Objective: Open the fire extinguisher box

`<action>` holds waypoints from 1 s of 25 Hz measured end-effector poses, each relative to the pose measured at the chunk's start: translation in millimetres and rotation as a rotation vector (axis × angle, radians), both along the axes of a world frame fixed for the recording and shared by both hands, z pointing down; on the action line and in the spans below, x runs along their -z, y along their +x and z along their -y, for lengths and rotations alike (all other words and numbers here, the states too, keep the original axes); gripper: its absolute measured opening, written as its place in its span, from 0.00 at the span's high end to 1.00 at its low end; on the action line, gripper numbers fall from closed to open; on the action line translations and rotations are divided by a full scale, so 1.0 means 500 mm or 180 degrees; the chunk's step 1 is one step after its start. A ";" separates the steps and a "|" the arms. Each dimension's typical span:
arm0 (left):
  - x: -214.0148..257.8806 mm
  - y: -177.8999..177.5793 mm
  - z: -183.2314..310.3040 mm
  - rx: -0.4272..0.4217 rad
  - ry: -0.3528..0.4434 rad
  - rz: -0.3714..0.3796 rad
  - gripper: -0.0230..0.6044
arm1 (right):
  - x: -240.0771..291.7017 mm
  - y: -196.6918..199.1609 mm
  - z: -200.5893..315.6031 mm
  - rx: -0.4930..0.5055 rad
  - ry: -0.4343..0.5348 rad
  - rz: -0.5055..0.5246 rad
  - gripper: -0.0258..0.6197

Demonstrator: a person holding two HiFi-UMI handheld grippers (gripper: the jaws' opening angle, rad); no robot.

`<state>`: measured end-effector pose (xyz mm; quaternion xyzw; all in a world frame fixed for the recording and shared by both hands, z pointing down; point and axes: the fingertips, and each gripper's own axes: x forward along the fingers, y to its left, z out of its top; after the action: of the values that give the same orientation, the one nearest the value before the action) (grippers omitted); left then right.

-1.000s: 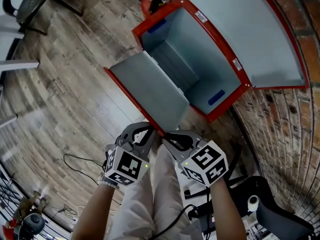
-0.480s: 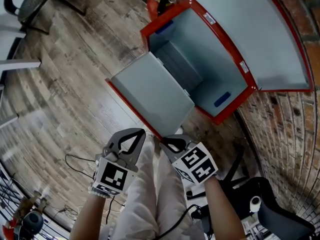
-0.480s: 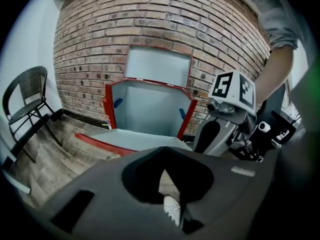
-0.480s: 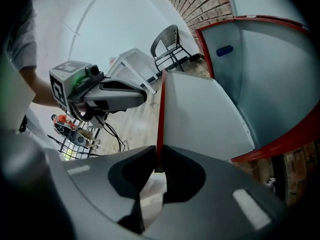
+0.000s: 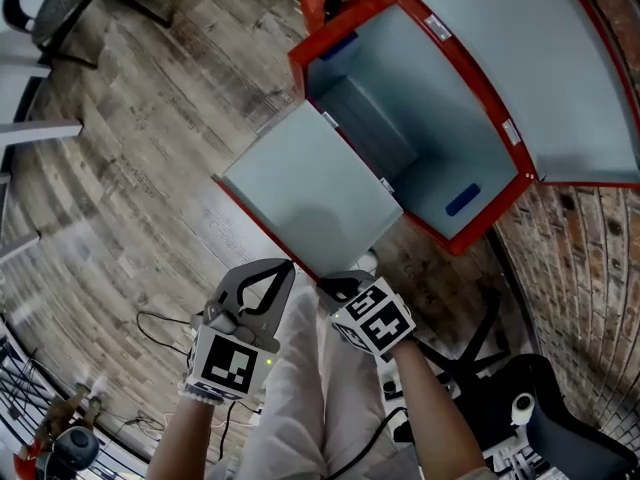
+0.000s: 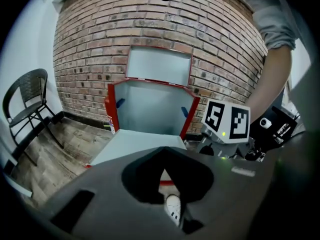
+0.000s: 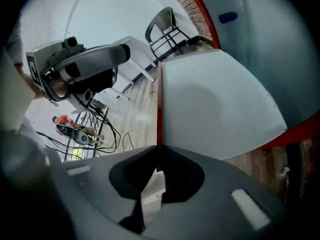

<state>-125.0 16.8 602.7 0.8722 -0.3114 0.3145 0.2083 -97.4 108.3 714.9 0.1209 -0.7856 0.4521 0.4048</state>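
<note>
**Q:** Where does the box stand?

**Me:** The fire extinguisher box (image 5: 482,230) is low against the brick wall (image 6: 150,29). Red frame, pale grey inside. The upper lid (image 5: 520,58) is thrown back against the bricks. The lower door (image 5: 310,193) is swung down and out toward me, over the plank floor (image 5: 130,148).

**Q:** Right side?

**Me:** My right gripper (image 7: 159,147) is at the near corner of that lower door. Its jaws have just been closing and now stand narrow. The door's red edge runs straight into the tips, which are pinched on it.

**Q:** And the left?

**Me:** My left gripper (image 6: 163,149) is just beside the same red edge, a little to the left of the right one. I can't tell whether it touches the edge. Its jaws are together with nothing between them. Through the hollow behind the tips I see my shoe (image 6: 173,209) and a sliver of the door.

**Q:** Surroundings?

**Me:** A black chair (image 6: 27,104) stands off to the left by the wall, well apart from the box.
</note>
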 end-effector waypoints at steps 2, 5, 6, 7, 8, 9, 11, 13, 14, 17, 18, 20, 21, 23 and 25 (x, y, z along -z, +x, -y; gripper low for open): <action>-0.002 0.005 0.008 0.0035 0.0042 -0.0035 0.96 | -0.023 -0.002 -0.006 0.0055 -0.0040 -0.0036 0.91; -0.008 0.012 0.017 0.0091 0.0072 -0.0070 0.96 | -0.062 -0.012 -0.014 0.0146 -0.0079 -0.0136 0.91; -0.013 0.015 0.019 0.0103 0.0063 -0.0074 0.96 | -0.076 -0.014 -0.016 0.0172 -0.0090 -0.0177 0.91; -0.018 0.020 0.020 0.0107 0.0057 -0.0079 0.96 | -0.090 -0.015 -0.018 0.0197 -0.0095 -0.0221 0.91; -0.022 0.025 0.022 0.0106 0.0058 -0.0088 0.96 | -0.104 -0.015 -0.019 0.0221 -0.0092 -0.0262 0.91; -0.027 0.030 0.025 0.0105 0.0066 -0.0103 0.96 | -0.117 -0.015 -0.019 0.0242 -0.0073 -0.0297 0.91; -0.035 0.035 0.032 0.0104 0.0082 -0.0134 0.96 | -0.143 -0.020 -0.011 0.0269 0.0008 -0.0379 0.91; -0.046 0.037 0.038 0.0080 0.0077 -0.0134 0.96 | -0.173 -0.018 -0.006 0.0267 0.0063 -0.0570 0.91; -0.052 0.038 0.040 0.0066 0.0072 -0.0125 0.96 | -0.190 -0.015 -0.006 0.0264 0.0091 -0.0679 0.91; -0.071 0.035 0.050 0.0057 0.0079 -0.0099 0.96 | -0.240 -0.003 0.000 0.0265 0.0212 -0.0974 0.92; -0.077 0.032 0.055 0.0065 0.0085 -0.0092 0.96 | -0.258 0.001 0.001 0.0260 0.0253 -0.1063 0.92; -0.090 0.025 0.067 0.0084 0.0100 -0.0073 0.96 | -0.291 0.009 0.006 0.0243 0.0330 -0.1228 0.92; -0.096 0.021 0.072 0.0081 0.0111 -0.0055 0.96 | -0.305 0.013 0.011 0.0246 0.0375 -0.1306 0.92; -0.110 0.014 0.083 0.0050 0.0136 -0.0004 0.96 | -0.327 0.019 0.025 0.0334 0.0480 -0.1445 0.92; -0.119 0.008 0.093 0.0035 0.0153 0.0023 0.96 | -0.347 0.027 0.033 0.0487 0.0551 -0.1552 0.91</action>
<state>-121.0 -29.6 662.0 0.8741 -0.3244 0.3088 0.1879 -83.8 91.7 888.4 0.2007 -0.7075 0.3088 0.6032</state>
